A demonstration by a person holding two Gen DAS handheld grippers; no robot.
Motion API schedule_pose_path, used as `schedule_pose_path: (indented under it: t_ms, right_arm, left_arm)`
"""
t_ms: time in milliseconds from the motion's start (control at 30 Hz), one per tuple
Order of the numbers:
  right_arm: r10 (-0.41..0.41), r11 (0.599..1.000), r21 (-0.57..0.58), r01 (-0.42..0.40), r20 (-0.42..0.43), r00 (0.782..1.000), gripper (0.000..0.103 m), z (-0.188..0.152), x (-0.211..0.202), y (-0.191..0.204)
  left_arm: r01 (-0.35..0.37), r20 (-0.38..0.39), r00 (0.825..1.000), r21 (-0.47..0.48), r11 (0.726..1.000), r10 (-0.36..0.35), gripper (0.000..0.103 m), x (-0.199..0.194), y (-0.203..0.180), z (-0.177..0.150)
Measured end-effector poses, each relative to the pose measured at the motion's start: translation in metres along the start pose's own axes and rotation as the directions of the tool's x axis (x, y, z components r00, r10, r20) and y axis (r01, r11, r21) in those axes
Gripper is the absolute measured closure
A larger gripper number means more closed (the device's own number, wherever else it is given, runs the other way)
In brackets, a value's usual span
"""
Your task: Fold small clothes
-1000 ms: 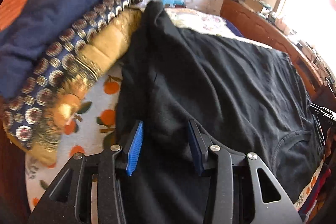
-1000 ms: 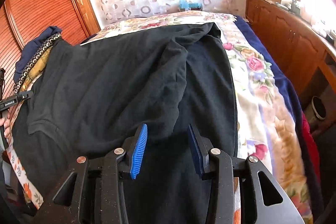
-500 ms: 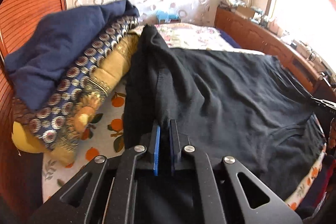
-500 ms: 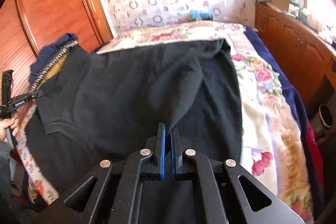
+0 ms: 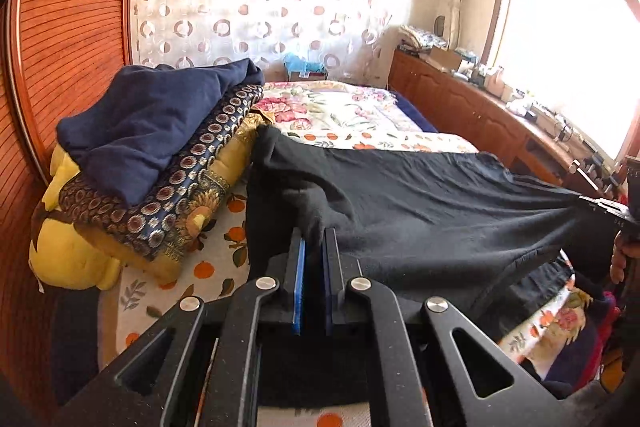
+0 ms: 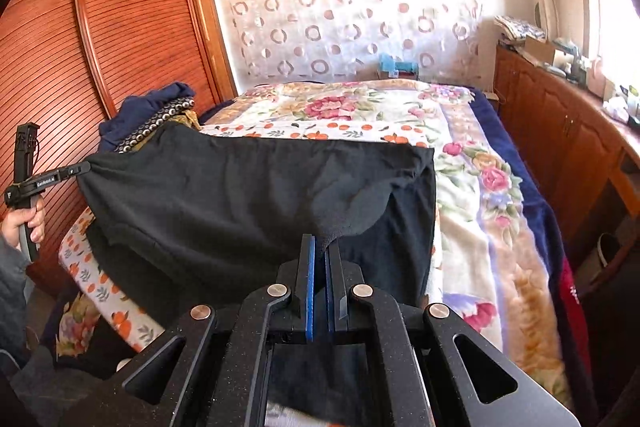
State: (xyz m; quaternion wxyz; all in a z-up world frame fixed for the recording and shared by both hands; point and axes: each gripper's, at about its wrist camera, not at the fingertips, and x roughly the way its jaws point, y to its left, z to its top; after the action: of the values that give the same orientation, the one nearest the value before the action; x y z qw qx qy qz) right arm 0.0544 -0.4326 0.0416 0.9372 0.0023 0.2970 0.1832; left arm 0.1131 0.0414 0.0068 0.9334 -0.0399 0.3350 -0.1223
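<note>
A black garment [image 5: 420, 211] [image 6: 224, 195] hangs stretched between my two grippers above the bed. My left gripper [image 5: 314, 239] is shut on a pinch of its fabric at the near left corner. My right gripper [image 6: 322, 241] is shut on a pinch near its right side. In the right wrist view the left gripper [image 6: 82, 167] shows at the far left, held by a hand [image 6: 24, 223], with the cloth pulled taut from its tips. The garment's far edge still lies on the bed.
A pile of folded bedding, a navy cloth [image 5: 160, 123] over a patterned yellow quilt [image 5: 168, 211], lies at the bed's left. The floral bedspread [image 6: 472, 195] covers the bed. A slatted wooden wardrobe [image 6: 100, 39] stands left, a wooden cabinet [image 6: 568, 131] with clutter right.
Both grippers closed from open onto the black fabric, then rose and pulled back, lifting the garment's near edge off the bed and drawing it taut.
</note>
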Motion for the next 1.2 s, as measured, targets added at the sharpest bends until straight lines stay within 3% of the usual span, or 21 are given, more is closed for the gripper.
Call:
schedule_pose_path:
  t_ms: [100, 367, 467, 533, 600, 667, 733, 933, 967, 1000, 1033, 1200]
  right_arm:
    - [0.009, 1.000, 0.007, -0.009, -0.018, 1.000, 0.099, -0.008, -0.001, -0.002]
    - [-0.026, 0.999, 0.018, 0.029, -0.139, 0.990, 0.099, -0.042, 0.045, -0.010]
    - [-0.049, 0.998, 0.024, 0.053, -0.162, 0.986, 0.099, -0.047, 0.062, -0.014]
    - [-0.065, 0.997, 0.034, 0.073, -0.177, 0.982, 0.088, -0.048, 0.069, -0.012]
    - [-0.102, 0.993, 0.038, 0.110, -0.172, 0.980, 0.075, -0.048, 0.071, -0.016]
    - [-0.108, 0.992, 0.050, 0.117, -0.155, 0.982, 0.061, -0.045, 0.072, -0.016]
    - [-0.110, 0.991, 0.057, 0.118, -0.131, 0.985, 0.056, -0.042, 0.069, -0.013]
    - [-0.021, 1.000, -0.002, 0.021, -0.056, 0.998, 0.056, -0.034, 0.073, 0.026]
    - [0.018, 1.000, -0.013, -0.018, -0.048, 0.999, 0.056, -0.031, 0.078, 0.040]
    - [0.051, 0.998, -0.025, -0.052, -0.045, 0.998, 0.056, -0.030, 0.085, 0.049]
    - [0.083, 0.996, -0.042, -0.085, -0.042, 0.996, 0.056, -0.028, 0.092, 0.063]
    - [0.229, 0.963, -0.132, -0.236, -0.067, 0.971, 0.056, -0.014, 0.143, 0.132]
  left_arm:
    - [0.000, -0.018, 1.000, -0.018, 1.000, 0.000, 0.095, 0.000, 0.006, -0.007]
    - [-0.049, -0.170, 0.985, -0.036, 0.998, 0.042, 0.095, 0.053, 0.014, -0.049]
    - [-0.062, -0.183, 0.982, -0.033, 0.997, 0.055, 0.086, 0.056, 0.014, -0.060]
    - [-0.073, -0.178, 0.982, -0.030, 0.997, 0.066, 0.067, 0.054, 0.015, -0.063]
    - [-0.081, -0.166, 0.983, -0.033, 0.996, 0.075, 0.058, 0.049, 0.018, -0.066]
    - [-0.083, -0.163, 0.984, -0.045, 0.996, 0.075, 0.058, 0.045, 0.023, -0.068]
    - [-0.099, -0.160, 0.983, -0.046, 0.994, 0.090, 0.057, 0.044, 0.028, -0.069]
    - [-0.106, -0.151, 0.984, -0.042, 0.993, 0.099, 0.053, 0.036, 0.034, -0.064]
    - [-0.110, -0.143, 0.984, -0.037, 0.993, 0.104, 0.046, 0.034, 0.034, -0.063]
    - [-0.117, -0.135, 0.985, -0.033, 0.993, 0.111, 0.030, 0.032, 0.035, -0.063]
    - [-0.122, -0.118, 0.986, -0.031, 0.992, 0.118, 0.024, 0.027, 0.035, -0.062]
    - [-0.128, -0.098, 0.987, -0.039, 0.991, 0.124, 0.024, 0.012, 0.044, -0.060]
